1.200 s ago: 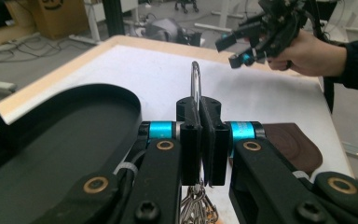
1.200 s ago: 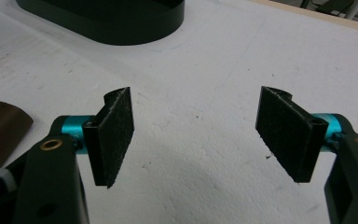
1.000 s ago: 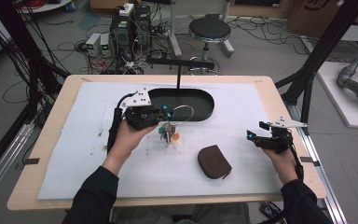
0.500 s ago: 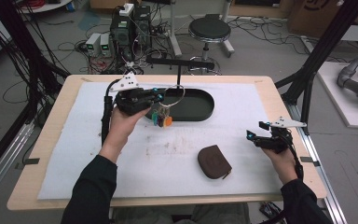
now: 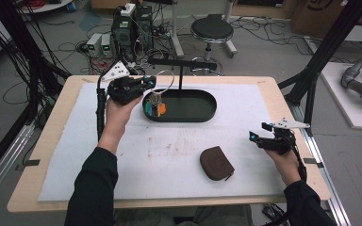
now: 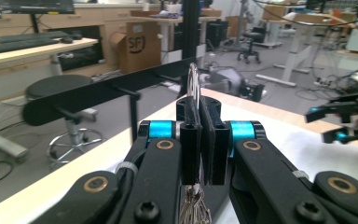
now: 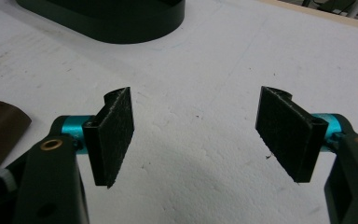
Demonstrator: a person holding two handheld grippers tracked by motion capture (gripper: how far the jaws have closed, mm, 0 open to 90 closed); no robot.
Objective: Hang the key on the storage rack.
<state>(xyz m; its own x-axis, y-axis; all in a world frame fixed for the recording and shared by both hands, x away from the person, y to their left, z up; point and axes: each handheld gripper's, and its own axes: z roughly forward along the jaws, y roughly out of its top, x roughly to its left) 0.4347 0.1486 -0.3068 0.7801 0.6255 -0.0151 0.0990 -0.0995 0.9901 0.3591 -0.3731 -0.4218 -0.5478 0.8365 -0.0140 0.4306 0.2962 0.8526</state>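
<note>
My left gripper (image 5: 151, 84) is shut on a thin wire key ring (image 5: 166, 79), held above the left end of the black oval tray (image 5: 202, 117). A bunch of keys with green, blue and orange tags (image 5: 154, 109) hangs from the ring. In the left gripper view the jaws (image 6: 200, 121) pinch the ring (image 6: 193, 81) upright, with the keys (image 6: 193, 210) dangling below. The black hook stand's crossbar (image 6: 98, 93) lies just beyond. My right gripper (image 5: 254, 137) rests at the table's right side, open with nothing between its pads (image 7: 114, 135).
A brown pouch (image 5: 216, 163) lies on the white mat between the hands, its corner (image 7: 0, 126) at the left in the right gripper view. The stand's post (image 5: 179, 77) rises behind the tray. A stool (image 5: 212, 30) and cables sit beyond the table's far edge.
My left hand has carried the keys up and away from me, from the middle of the mat to over the tray's left end near the stand. The right hand has stayed put.
</note>
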